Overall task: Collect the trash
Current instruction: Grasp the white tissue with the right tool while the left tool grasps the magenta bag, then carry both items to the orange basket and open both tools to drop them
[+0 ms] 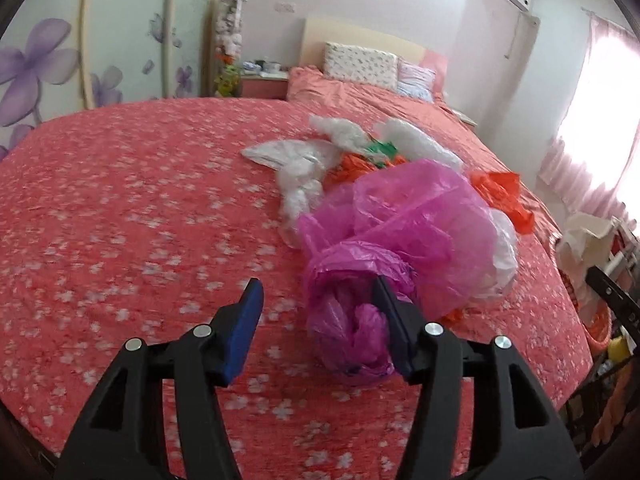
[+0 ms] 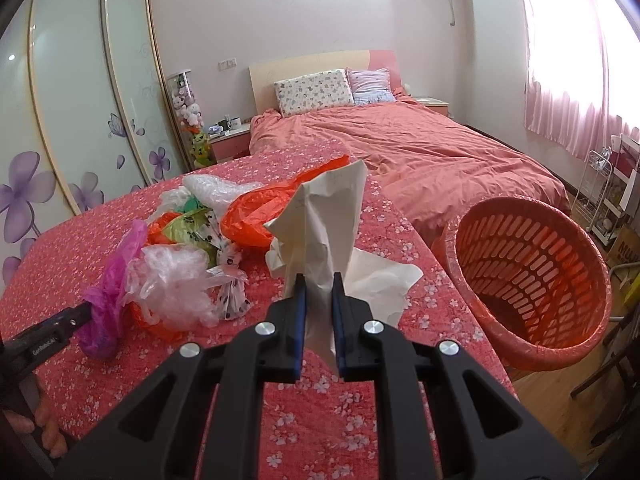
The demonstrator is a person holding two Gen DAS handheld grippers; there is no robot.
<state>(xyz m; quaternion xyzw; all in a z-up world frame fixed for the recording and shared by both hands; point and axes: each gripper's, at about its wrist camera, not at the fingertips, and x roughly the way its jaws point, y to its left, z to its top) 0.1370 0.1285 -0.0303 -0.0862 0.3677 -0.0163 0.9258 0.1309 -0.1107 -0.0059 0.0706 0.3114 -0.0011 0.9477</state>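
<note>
— On the flowered red cover, where did the trash lie?

— Most of it sat in a heap toward the right edge of the bed (image 2: 72, 248): a clear crinkled bag (image 2: 172, 284), an orange bag (image 2: 256, 216), a green scrap (image 2: 188, 228) and white plastic (image 2: 212, 190) at the far side. A magenta bag (image 1: 400, 232) lay at the near end of the heap.

— What was the left gripper (image 1: 318, 316) doing?

— Its blue pads stood apart. The magenta bag's bunched end pressed against the right-hand pad, while the other pad was clear of it, so the gripper was released rather than clamped. That view was somewhat blurred, so the contact may have been looser than it looked.

— And the right gripper (image 2: 319, 284)?

— It was clenched on a crumpled sheet of white paper (image 2: 332, 208), pinched low between the pads, with the sheet rising upright above them over the bed's right edge.

— Where was the basket?

— An orange slotted basket (image 2: 532, 280) stood just beside the bed's right edge, tilted with its mouth toward the camera. Beyond it lay a second bed with two pillows (image 2: 316, 90) at the headboard.
</note>
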